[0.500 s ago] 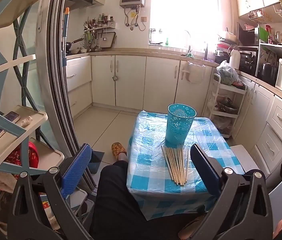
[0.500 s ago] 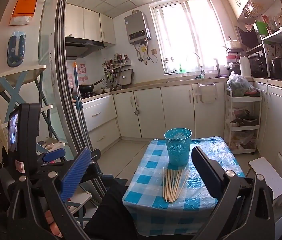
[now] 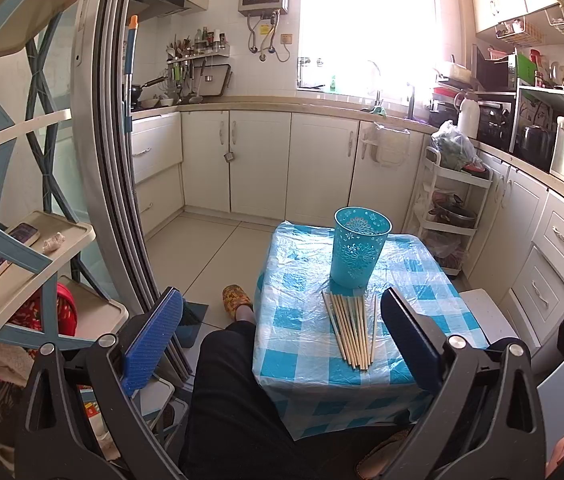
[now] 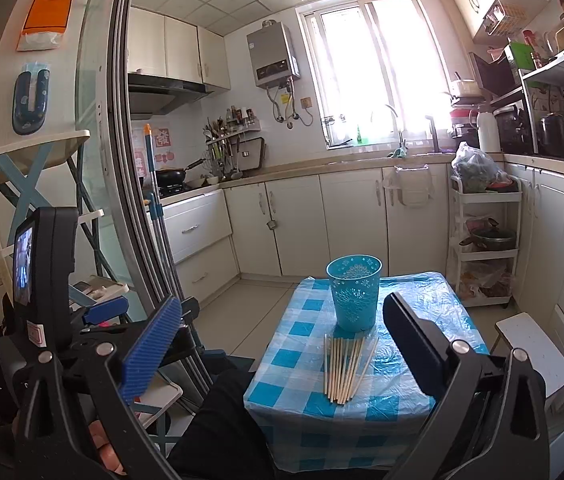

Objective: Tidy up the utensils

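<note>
Nothing much has shifted since half a second ago, both views look about the same. Left hand-held gripper spread wide, nothing in it; right hand-held gripper also wide and empty. Chopsticks lie bundled on the checkered tabletop, just in front of the upright teal cup, well short of both.

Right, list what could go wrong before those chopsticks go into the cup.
1. The thin wooden chopsticks lie bunched and touching, so a claw may grab several or scatter them.
2. The tall teal perforated plastic cup looks light; a nudge could tip it.
3. The glossy plastic-covered checked tablecloth may let sticks slide.
</note>
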